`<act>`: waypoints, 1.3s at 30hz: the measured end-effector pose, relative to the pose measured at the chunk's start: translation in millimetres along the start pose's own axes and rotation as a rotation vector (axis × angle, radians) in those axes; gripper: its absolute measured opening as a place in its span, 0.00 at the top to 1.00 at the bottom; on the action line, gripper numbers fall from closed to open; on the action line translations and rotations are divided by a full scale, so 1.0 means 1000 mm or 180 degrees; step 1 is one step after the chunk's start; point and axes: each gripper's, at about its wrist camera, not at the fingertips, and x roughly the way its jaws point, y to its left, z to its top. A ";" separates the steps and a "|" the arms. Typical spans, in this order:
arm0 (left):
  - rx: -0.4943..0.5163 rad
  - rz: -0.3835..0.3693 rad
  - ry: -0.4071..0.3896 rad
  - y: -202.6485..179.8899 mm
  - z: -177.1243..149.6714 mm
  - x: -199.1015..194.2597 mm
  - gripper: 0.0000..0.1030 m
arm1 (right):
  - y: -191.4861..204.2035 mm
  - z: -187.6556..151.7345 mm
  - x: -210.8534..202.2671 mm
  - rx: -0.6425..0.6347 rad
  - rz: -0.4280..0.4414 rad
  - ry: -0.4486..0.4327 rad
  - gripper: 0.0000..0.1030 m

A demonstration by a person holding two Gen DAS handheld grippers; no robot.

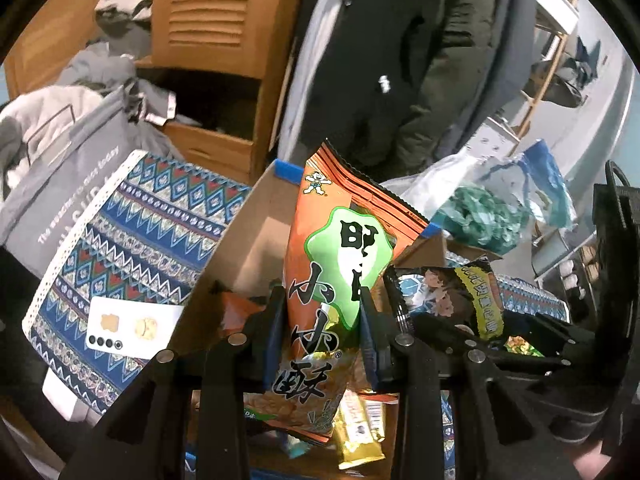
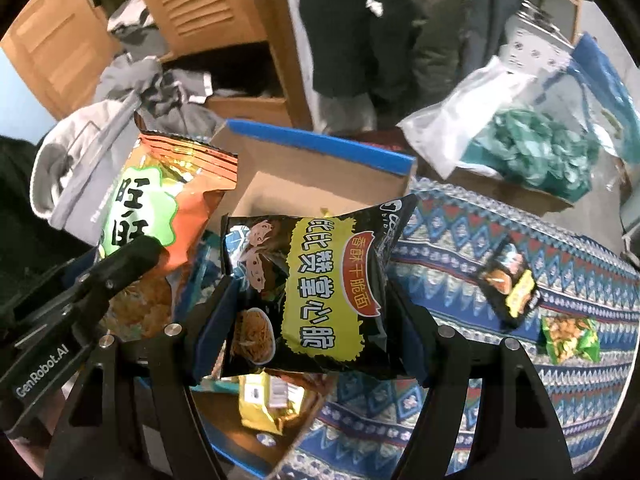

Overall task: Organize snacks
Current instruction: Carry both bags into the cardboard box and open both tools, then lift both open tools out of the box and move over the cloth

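Observation:
My left gripper [image 1: 322,304] is shut on a tall orange snack bag with a green label [image 1: 336,264], holding it upright over an open cardboard box [image 1: 256,240] with blue taped edges. My right gripper [image 2: 308,304] is shut on a black and yellow noodle snack bag [image 2: 316,292], held above the same cardboard box [image 2: 320,176]. The orange bag [image 2: 160,208] and the left gripper's black body [image 2: 92,292] show at the left of the right wrist view. The black bag [image 1: 452,292] shows to the right in the left wrist view. A yellow packet [image 2: 268,400] lies inside the box.
A patterned blue cloth [image 2: 500,280] covers the surface. On it lie a small black snack pack [image 2: 510,284] and a green one [image 2: 570,338]. A white card [image 1: 132,328] lies left of the box. A clear bag of teal items [image 2: 528,152], grey clothes [image 1: 60,128] and a wooden cabinet [image 1: 216,40] stand behind.

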 end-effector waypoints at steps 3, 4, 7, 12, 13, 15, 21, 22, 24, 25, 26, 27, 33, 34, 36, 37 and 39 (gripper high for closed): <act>-0.0106 0.0008 0.0051 0.009 0.001 0.005 0.67 | 0.007 0.002 0.011 -0.0040 0.0018 0.0040 0.28; -0.0138 0.0007 0.0066 0.012 0.001 0.007 0.67 | 0.008 0.002 0.015 -0.0043 0.0049 0.0055 0.28; -0.0233 0.0028 0.0070 0.019 0.001 0.009 0.59 | 0.010 0.004 0.021 -0.0039 0.0096 0.0080 0.28; -0.0346 0.0065 0.0067 0.030 0.000 0.010 0.50 | 0.010 0.007 0.021 -0.0035 0.0104 0.0049 0.24; -0.0367 0.0052 0.0091 0.031 0.000 0.010 0.50 | 0.009 0.007 0.020 -0.0027 0.0097 0.0039 0.24; -0.0393 0.0044 0.0127 0.033 -0.002 0.010 0.49 | 0.006 0.007 0.017 -0.0009 0.0098 0.0030 0.24; -0.0391 0.0018 0.0139 0.031 -0.007 0.002 0.47 | 0.000 0.006 0.009 -0.0027 0.0054 -0.0014 0.24; -0.0391 0.0015 0.0142 0.029 -0.007 0.001 0.45 | -0.001 0.005 0.008 -0.0027 0.0049 -0.0019 0.24; -0.0381 -0.0001 0.0148 0.025 -0.008 -0.002 0.42 | -0.005 0.003 0.004 -0.0023 0.0033 -0.0032 0.24; -0.0372 -0.0008 0.0148 0.024 -0.008 -0.003 0.41 | -0.007 0.002 0.002 -0.0015 0.0025 -0.0038 0.24; -0.0353 -0.0012 0.0150 0.021 -0.009 -0.004 0.41 | -0.009 0.001 0.000 -0.0004 0.0018 -0.0044 0.24; -0.0324 -0.0022 0.0157 0.017 -0.010 -0.005 0.41 | -0.011 0.000 -0.002 0.0005 0.0015 -0.0047 0.24; -0.0208 -0.0132 0.0205 -0.005 -0.014 -0.009 0.38 | -0.027 -0.008 -0.014 0.0058 -0.0037 -0.0080 0.21; -0.0197 -0.0152 0.0212 -0.008 -0.015 -0.010 0.37 | -0.030 -0.010 -0.016 0.0064 -0.0058 -0.0088 0.21; -0.0162 -0.0190 0.0221 -0.016 -0.017 -0.011 0.37 | -0.038 -0.014 -0.021 0.0088 -0.0103 -0.0089 0.21; -0.0143 -0.0199 0.0231 -0.020 -0.018 -0.010 0.37 | -0.042 -0.016 -0.022 0.0104 -0.0112 -0.0085 0.21; -0.0088 -0.0221 0.0269 -0.029 -0.021 -0.009 0.37 | -0.053 -0.021 -0.026 0.0163 -0.0128 -0.0075 0.21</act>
